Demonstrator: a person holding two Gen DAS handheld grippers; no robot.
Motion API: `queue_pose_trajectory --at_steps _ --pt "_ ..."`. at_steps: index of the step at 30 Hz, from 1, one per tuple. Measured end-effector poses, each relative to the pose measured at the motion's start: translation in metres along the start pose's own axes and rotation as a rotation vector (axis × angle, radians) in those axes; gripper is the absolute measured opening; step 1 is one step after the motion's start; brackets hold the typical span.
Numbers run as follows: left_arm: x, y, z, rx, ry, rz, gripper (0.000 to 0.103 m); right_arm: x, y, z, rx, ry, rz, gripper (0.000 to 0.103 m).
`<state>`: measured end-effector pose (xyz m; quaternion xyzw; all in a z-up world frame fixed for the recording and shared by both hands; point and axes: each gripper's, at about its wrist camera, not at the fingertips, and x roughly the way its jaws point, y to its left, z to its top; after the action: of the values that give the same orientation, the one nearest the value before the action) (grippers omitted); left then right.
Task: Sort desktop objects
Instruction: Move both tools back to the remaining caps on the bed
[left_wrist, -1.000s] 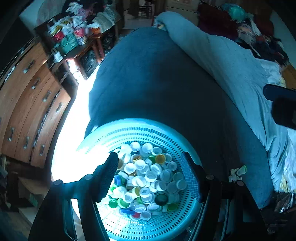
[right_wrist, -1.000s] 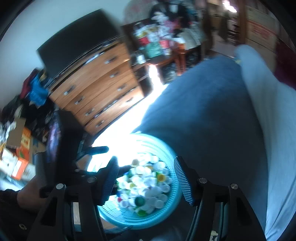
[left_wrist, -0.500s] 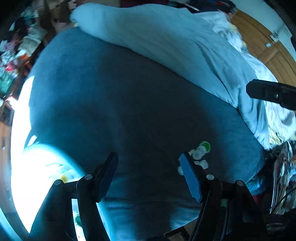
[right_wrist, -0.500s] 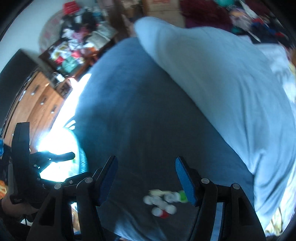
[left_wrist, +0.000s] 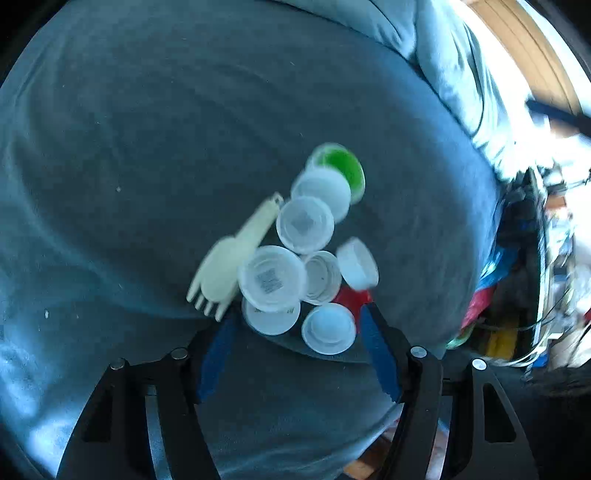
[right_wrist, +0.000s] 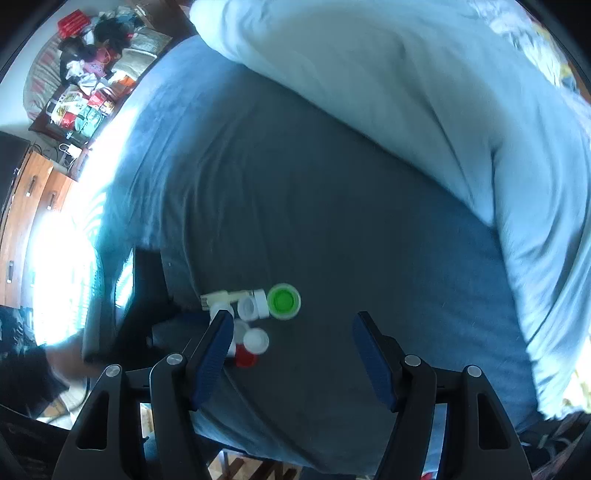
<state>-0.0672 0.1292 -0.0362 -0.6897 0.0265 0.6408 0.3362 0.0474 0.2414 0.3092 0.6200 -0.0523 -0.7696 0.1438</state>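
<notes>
A small pile of bottle caps lies on the blue bed cover (left_wrist: 147, 147): several white caps (left_wrist: 271, 277), a green cap (left_wrist: 341, 168), a red cap (left_wrist: 351, 297), and a cream plastic fork (left_wrist: 229, 266). My left gripper (left_wrist: 297, 317) is open and empty, its fingertips on either side of the nearest caps. My right gripper (right_wrist: 291, 317) is open and empty, above the cover; the caps show there too, with the green cap (right_wrist: 283, 301) between its fingers, farther off, and the red cap (right_wrist: 245, 357) by its left finger.
A pale blue duvet (right_wrist: 406, 92) is bunched along the far side of the bed. The teal perforated basket (right_wrist: 92, 266) shows at the left in glare. Wooden drawers (right_wrist: 22, 192) and cluttered shelves (right_wrist: 85, 103) stand beyond. The bed's edge drops off near the caps (left_wrist: 461, 314).
Both grippers swung away from the teal basket of caps to the small pile on the bed. My left gripper has come close over the pile. Both stay open.
</notes>
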Motion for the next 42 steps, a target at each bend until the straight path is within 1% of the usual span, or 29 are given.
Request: queue_pose_trajectory --at_steps 1,2,3,4,5,6,7,8,9,10,11,13,16,19,21,23,24,26,27,28,29,30,32,34,35,37,38,40,42 --pt "-0.010 0.001 0.000 -0.002 -0.058 0.039 0.061 0.002 -0.002 -0.003 0.005 -0.002 0.010 0.072" --pt "-0.019 0.004 0.000 -0.007 -0.097 0.108 0.061 0.004 -0.003 -0.006 0.010 -0.001 0.018 0.072" --pt "-0.028 0.010 -0.001 -0.034 -0.124 0.155 0.061 0.006 -0.004 -0.007 0.014 0.001 0.022 0.072" --pt "-0.043 0.020 -0.001 -0.086 -0.165 0.169 0.061 0.006 -0.005 -0.009 0.018 0.002 0.029 0.072" --pt "-0.059 0.030 -0.006 -0.155 -0.220 0.164 0.063 0.006 -0.005 -0.010 0.021 -0.003 0.036 0.072" --pt "-0.071 0.039 -0.007 -0.201 -0.251 0.160 0.064 0.008 -0.005 -0.010 0.021 -0.007 0.040 0.072" --pt "-0.078 0.047 -0.009 -0.227 -0.259 0.166 0.064 0.009 -0.006 -0.012 0.020 -0.009 0.045 0.072" --pt "-0.082 0.052 -0.011 -0.222 -0.253 0.204 0.064 0.012 -0.006 -0.014 0.017 -0.010 0.049 0.072" --pt "-0.082 0.056 -0.013 -0.201 -0.241 0.243 0.064 0.014 -0.006 -0.014 0.015 -0.010 0.049 0.072" --pt "-0.078 0.057 -0.015 -0.177 -0.217 0.257 0.064 0.016 -0.006 -0.015 0.014 -0.008 0.050 0.072" --pt "-0.069 0.054 -0.019 -0.150 -0.180 0.265 0.064 0.018 -0.005 -0.016 0.017 -0.005 0.053 0.072" --pt "-0.063 0.049 -0.024 -0.106 -0.167 0.271 0.064 0.020 -0.005 -0.018 0.015 -0.001 0.057 0.072" --pt "-0.053 0.041 -0.031 -0.114 -0.158 0.161 0.063 0.025 -0.004 -0.023 0.010 0.014 0.060 0.072" --pt "-0.041 0.021 -0.033 -0.110 -0.154 0.017 0.062 0.030 -0.006 -0.028 0.013 0.033 0.062 0.072" --pt "-0.025 0.002 -0.030 -0.105 -0.098 -0.160 0.062 0.033 -0.007 -0.030 0.016 0.041 0.066 0.072" --pt "-0.008 -0.012 -0.024 -0.072 -0.047 -0.272 0.062 0.037 -0.006 -0.031 0.009 0.050 0.067 0.072" --pt "0.002 -0.014 -0.019 -0.061 -0.015 -0.303 0.062 0.038 -0.006 -0.032 0.007 0.054 0.069 0.072" --pt "0.017 -0.007 -0.005 -0.072 0.003 -0.291 0.062 0.040 -0.005 -0.032 0.007 0.059 0.071 0.072" --pt "0.021 0.002 0.003 -0.106 0.007 -0.327 0.062 0.041 -0.005 -0.032 0.005 0.060 0.070 0.072" --pt "0.022 0.017 0.012 -0.170 0.007 -0.387 0.062 0.042 -0.005 -0.032 0.003 0.063 0.069 0.072" --pt "0.022 0.031 0.022 -0.222 0.002 -0.412 0.062 0.042 -0.005 -0.032 0.002 0.064 0.068 0.072" --pt "0.016 0.043 0.030 -0.258 -0.021 -0.407 0.061 0.042 -0.005 -0.032 -0.001 0.065 0.069 0.072" --pt "-0.003 0.067 0.041 -0.315 -0.111 -0.376 0.061 0.044 -0.005 -0.032 -0.003 0.071 0.072 0.072" --pt "-0.025 0.102 0.048 -0.443 -0.203 -0.364 0.061 0.046 -0.004 -0.032 -0.004 0.076 0.078 0.072" --pt "-0.034 0.115 0.051 -0.481 -0.238 -0.351 0.061 0.047 -0.003 -0.032 -0.006 0.080 0.081 0.072" --pt "-0.054 0.121 0.048 -0.479 -0.303 -0.325 0.061 0.048 -0.001 -0.032 -0.008 0.080 0.087 0.072" --pt "-0.057 0.121 0.041 -0.465 -0.318 -0.274 0.062 0.049 -0.001 -0.032 -0.005 0.081 0.089 0.072" --pt "-0.069 0.104 0.030 -0.412 -0.340 -0.129 0.062 0.050 -0.002 -0.032 0.002 0.081 0.093 0.072" --pt "-0.071 0.086 0.024 -0.353 -0.351 0.056 0.062 0.055 -0.004 -0.032 0.006 0.087 0.094 0.072"
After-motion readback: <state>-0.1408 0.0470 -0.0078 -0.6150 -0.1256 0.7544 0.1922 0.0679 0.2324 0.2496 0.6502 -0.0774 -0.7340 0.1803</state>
